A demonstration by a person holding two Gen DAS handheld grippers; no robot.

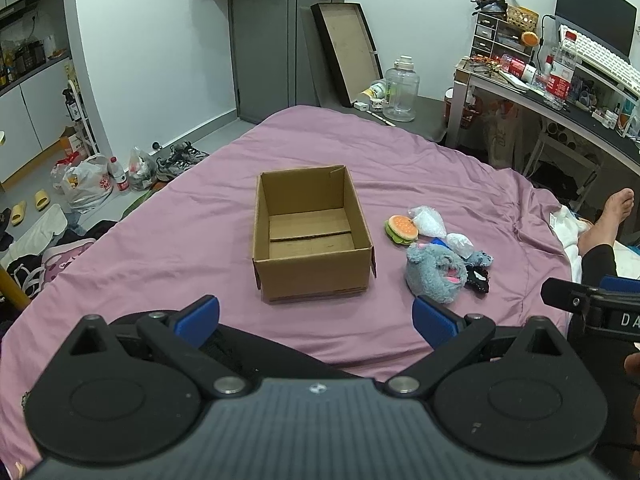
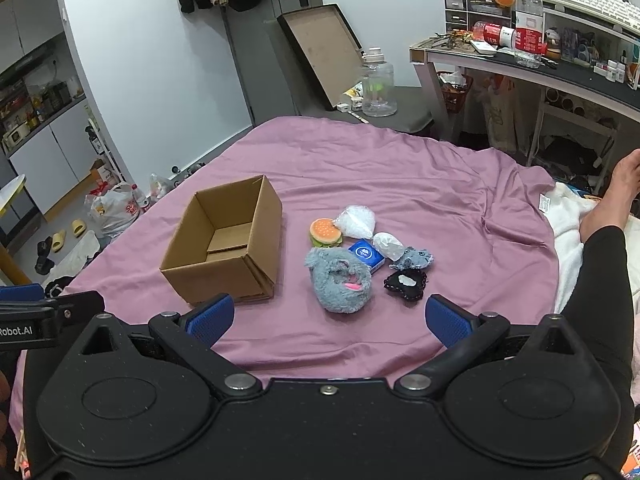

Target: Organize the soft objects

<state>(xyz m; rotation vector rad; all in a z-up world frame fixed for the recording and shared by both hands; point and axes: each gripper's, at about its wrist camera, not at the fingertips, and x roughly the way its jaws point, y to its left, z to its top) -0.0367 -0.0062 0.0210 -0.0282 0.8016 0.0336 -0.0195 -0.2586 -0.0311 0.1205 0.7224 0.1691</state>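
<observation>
An open cardboard box (image 1: 312, 236) (image 2: 224, 244) stands empty on the pink bedsheet (image 1: 200, 248) (image 2: 440, 200). To its right lies a cluster of soft things: a grey plush toy (image 1: 434, 270) (image 2: 340, 280), a burger plush (image 1: 401, 229) (image 2: 326, 232), a clear filled bag (image 1: 426, 221) (image 2: 355, 221), a blue tissue pack (image 2: 366, 255), a white wad (image 2: 387, 245), a small grey plush (image 2: 412, 258) and a black heart pouch (image 2: 405, 284). My left gripper (image 1: 316, 316) is open, hovering in front of the box. My right gripper (image 2: 330, 318) is open, just short of the grey plush.
A person's leg and bare foot (image 2: 616, 200) rest at the bed's right edge beside a white towel (image 2: 568, 224). A cluttered desk (image 2: 540, 60) stands at the right rear. A large water jug (image 1: 400, 92) and bags, shoes and clothes (image 1: 88, 184) lie on the floor.
</observation>
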